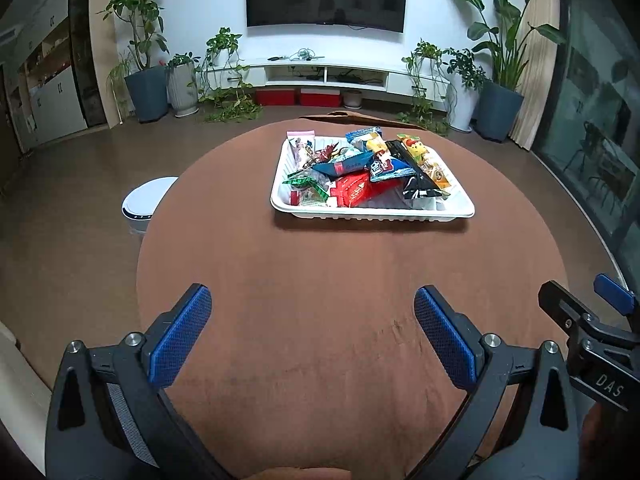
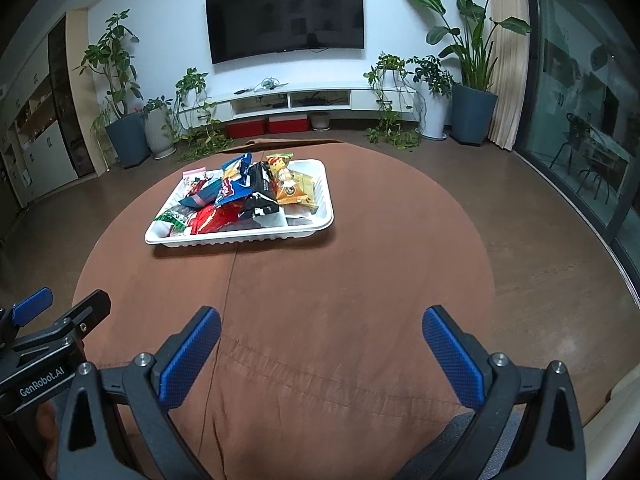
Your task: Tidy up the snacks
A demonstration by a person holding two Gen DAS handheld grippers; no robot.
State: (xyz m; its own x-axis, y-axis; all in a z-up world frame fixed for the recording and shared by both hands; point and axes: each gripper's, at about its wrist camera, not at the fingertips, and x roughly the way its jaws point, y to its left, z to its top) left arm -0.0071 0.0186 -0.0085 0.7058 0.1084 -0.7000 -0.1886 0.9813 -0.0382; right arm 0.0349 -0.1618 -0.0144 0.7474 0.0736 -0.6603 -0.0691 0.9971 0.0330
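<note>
Snack packets of crinkly coloured foil and plastic (image 1: 360, 170) lie heaped in the white ribbed plastic tray (image 1: 372, 212) on the brown cloth-covered round worktop (image 1: 320, 280), well beyond the spread, empty left gripper (image 1: 312, 312) and right gripper (image 2: 322, 332); they look light, soft and slippery, best pinched by a flat sealed edge.

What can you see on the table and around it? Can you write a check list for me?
Surface: round table with brown cloth, bare near the tongs.
Job's things: white tray piled with snack packets, all inside it.
Clutter: nothing seen on the cloth.
Grippers: left tongs open, empty; right tongs open, empty, both short of the tray.
Cables: some on the TV shelf.
Surroundings: wall TV, potted plants, red boxes, white round bin beside the table.
</note>
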